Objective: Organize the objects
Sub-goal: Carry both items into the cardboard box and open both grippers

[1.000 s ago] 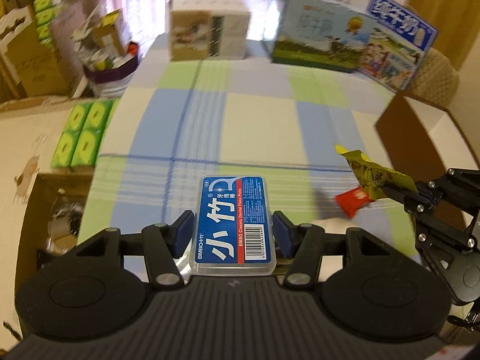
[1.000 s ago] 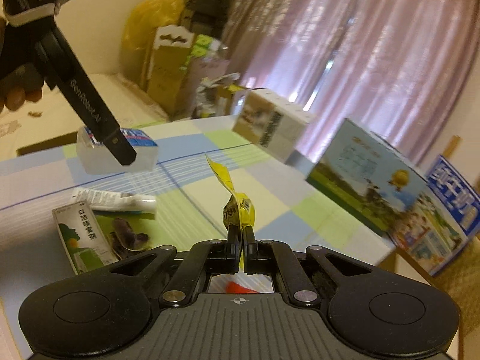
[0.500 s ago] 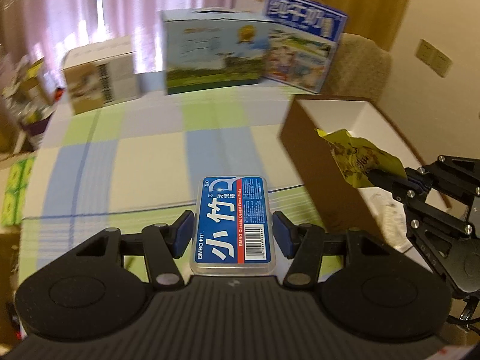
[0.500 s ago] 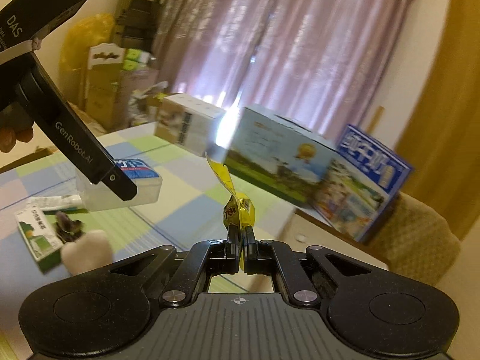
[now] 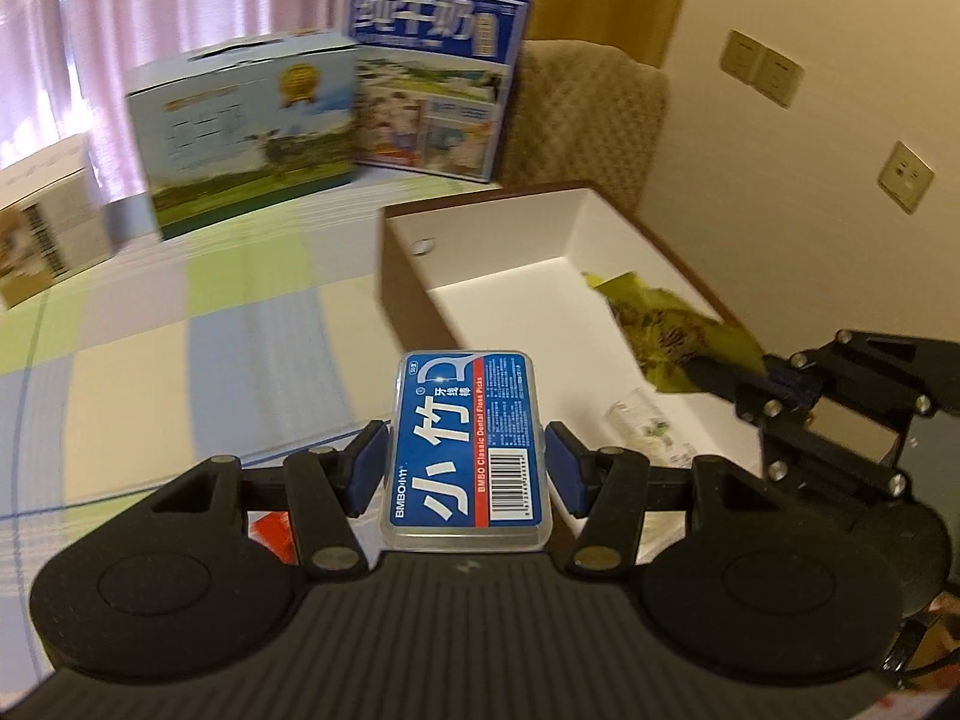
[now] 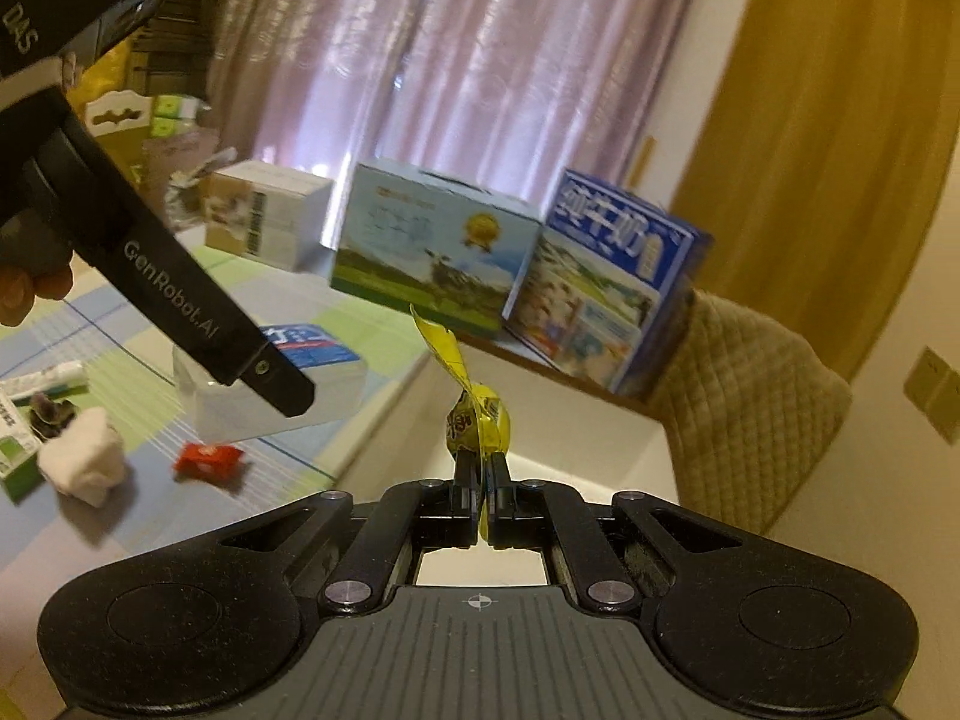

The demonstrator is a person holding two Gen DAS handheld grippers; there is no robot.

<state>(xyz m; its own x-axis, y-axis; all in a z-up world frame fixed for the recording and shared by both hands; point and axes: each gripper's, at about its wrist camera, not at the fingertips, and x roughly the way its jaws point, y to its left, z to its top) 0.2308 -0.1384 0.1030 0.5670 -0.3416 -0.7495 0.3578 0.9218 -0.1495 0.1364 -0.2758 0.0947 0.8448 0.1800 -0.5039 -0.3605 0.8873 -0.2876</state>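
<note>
The left gripper [image 5: 467, 468] is clamping a floss pick case [image 5: 467, 444] between its two blue pads [image 5: 367, 468], jaws partly open to the width of the case. The case is a clear plastic box with a blue label, a red stripe and a barcode; it is reading "BMBO Classic Dental Floss Picks" beside large white Chinese characters. It is hanging above the checked tablecloth [image 5: 180, 372], just beside the near corner of an open box [image 5: 510, 252] with brown outer walls and a white inside.

The right gripper [image 6: 480, 498] is pinching a yellow snack wrapper [image 6: 474, 414] with its jaws fully together. The wrapper is crinkled, with one long tail sticking upward. In the left wrist view it is hanging over the white interior of the open box, near the right wall.

The left gripper is tilting steeply downward; the right one is angling down more gently. A fingertip of the person's hand [image 6: 33, 294] is showing at the left gripper's handle, whose arm is reading "GenRobot.AI".

On the tablecloth a red packet [image 6: 207, 461], a white cotton wad [image 6: 84, 468] and a green-and-white carton [image 6: 15, 456] are lying near each other. Behind, a blue milk carton box [image 5: 438, 78] with Chinese lettering is standing beside a light-blue box with a meadow picture [image 5: 246, 132].
</note>
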